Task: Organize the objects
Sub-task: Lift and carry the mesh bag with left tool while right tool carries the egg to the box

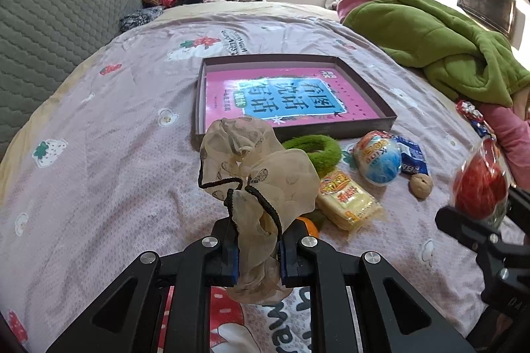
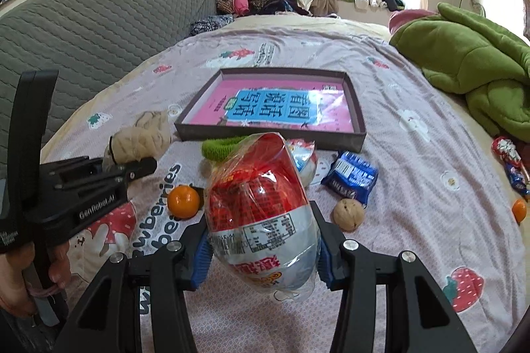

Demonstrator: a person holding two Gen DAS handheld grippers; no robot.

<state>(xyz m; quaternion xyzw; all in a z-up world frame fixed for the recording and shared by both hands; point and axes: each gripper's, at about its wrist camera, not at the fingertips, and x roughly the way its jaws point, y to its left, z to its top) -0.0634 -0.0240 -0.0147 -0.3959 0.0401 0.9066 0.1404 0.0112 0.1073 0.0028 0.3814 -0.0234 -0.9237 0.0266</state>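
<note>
Left tongs pinch the beige scrunchie; right tongs clamp the red snack pack, both above the bed's near edge. Carry each over the shallow box, lower inside, then release.

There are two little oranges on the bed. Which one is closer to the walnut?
The orange beside the held red snack bag; the other orange lies far off at the bed's right edge, beyond the walnut.

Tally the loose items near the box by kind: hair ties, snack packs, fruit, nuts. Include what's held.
Hair ties: 2, beige scrunchie, green scrunchie
Snack packs: 4, red-and-white bag, yellow pack, round blue-white pack, blue pack
Fruit: 1, orange
Nuts: 1, walnut
Total: 8
</note>
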